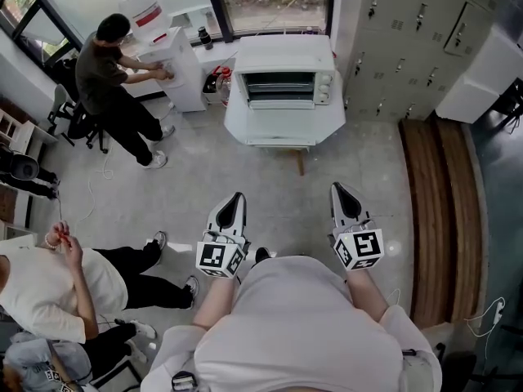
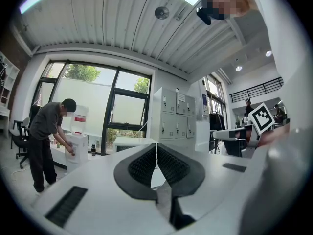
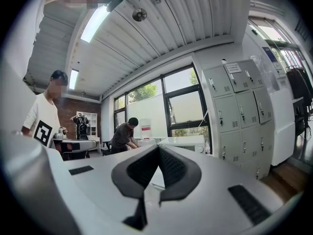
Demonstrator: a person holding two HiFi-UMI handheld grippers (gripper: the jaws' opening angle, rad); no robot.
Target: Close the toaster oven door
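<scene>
The toaster oven (image 1: pixel 282 86) sits at the back edge of a white table (image 1: pixel 282 131), its front facing the person, with the table's front edge bare. The left gripper (image 1: pixel 237 196) and right gripper (image 1: pixel 338 188) are both level and aimed at it, each with jaws pressed together on nothing. Bare floor (image 1: pixel 282 182) lies open between them and the table, bounded by lockers (image 1: pixel 409 39) and a wooden strip (image 1: pixel 441 211) on the right and a standing person (image 1: pixel 106 80) on the left.

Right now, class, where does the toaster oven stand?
In the head view the toaster oven sits top centre on a white stand, below the window, with grey lockers to its right.
</scene>
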